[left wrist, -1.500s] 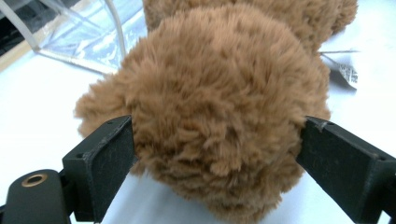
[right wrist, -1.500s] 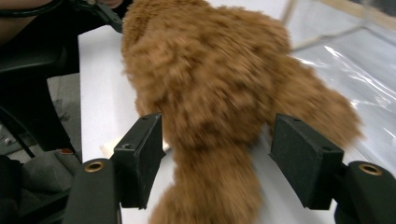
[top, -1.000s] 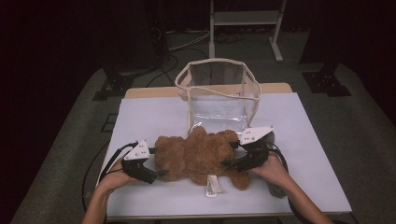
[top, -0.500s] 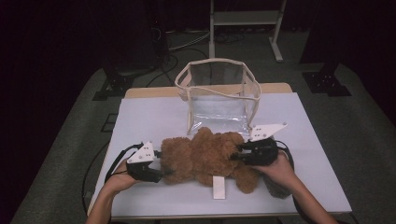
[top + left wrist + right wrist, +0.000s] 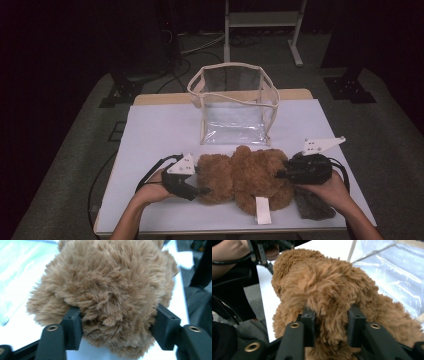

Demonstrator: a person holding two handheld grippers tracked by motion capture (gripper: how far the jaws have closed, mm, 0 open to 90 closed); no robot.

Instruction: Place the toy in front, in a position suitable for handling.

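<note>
Bear (image 5: 250, 175) lying on tabletop (image 5: 150, 130), gripped at both ends; bag (image 5: 235, 102) behind it holds nothing visible

Left tool (image 5: 206, 190): jaws partly open, clamped on one furry end of the bear (image 5: 105, 297), fur bulging between the pads; they have just been widening a little. Right tool (image 5: 280, 174): jaws narrow, pinching a tuft at the other end (image 5: 329, 302); also just widening slightly, fur between them. Bear lies crosswise just in front of the clear bag, which stands upright with its top open; white tag (image 5: 262, 210) points toward the near edge
</note>
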